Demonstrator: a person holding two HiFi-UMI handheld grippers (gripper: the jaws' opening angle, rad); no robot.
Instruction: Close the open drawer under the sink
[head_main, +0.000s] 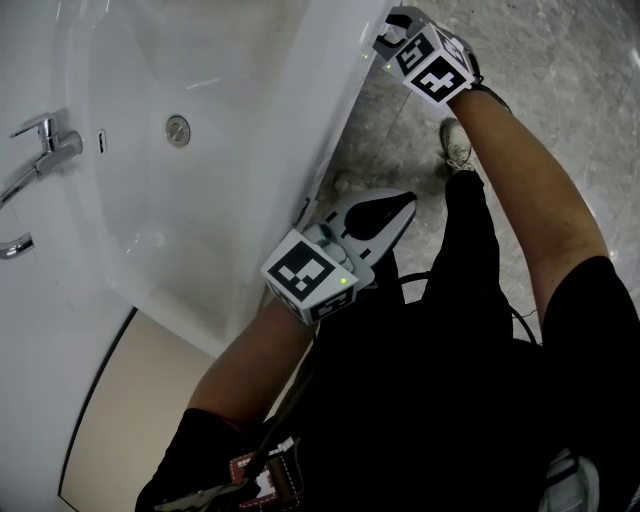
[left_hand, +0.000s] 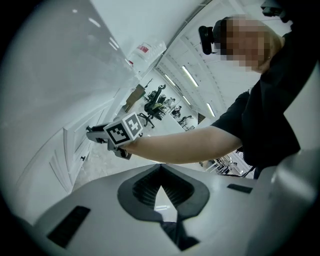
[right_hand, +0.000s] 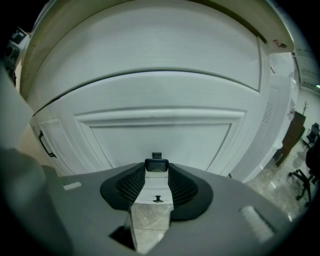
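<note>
Right gripper view: drawer (right_hand: 160, 135) under the sink (head_main: 200, 150), right tool (right_hand: 156, 171) tilted down, jaws clamped on its dark knob (right_hand: 156, 165). Left tool (head_main: 408, 200), jaws together, beside the sink's front edge.

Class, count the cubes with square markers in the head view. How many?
2. One cube sits mid-frame beside the sink front; the other is at the top edge. None seems hidden.

Head view: sink (head_main: 120, 230) filling 9–11 o'clock, w/ faucet (head_main: 40, 150) sitting on its rim at 9 and drain (head_main: 177, 130) in the basin at 10. Floor (head_main: 570, 90) lying at 1–3. Right gripper (head_main: 390, 42) sitting at 12, facing drawer (right_hand: 160, 132). Drawer handle (right_hand: 156, 165) sitting btwn its jaws, prob. touching both. Left gripper (head_main: 405, 203) hanging near centre, just beside sink's front edge.
</note>
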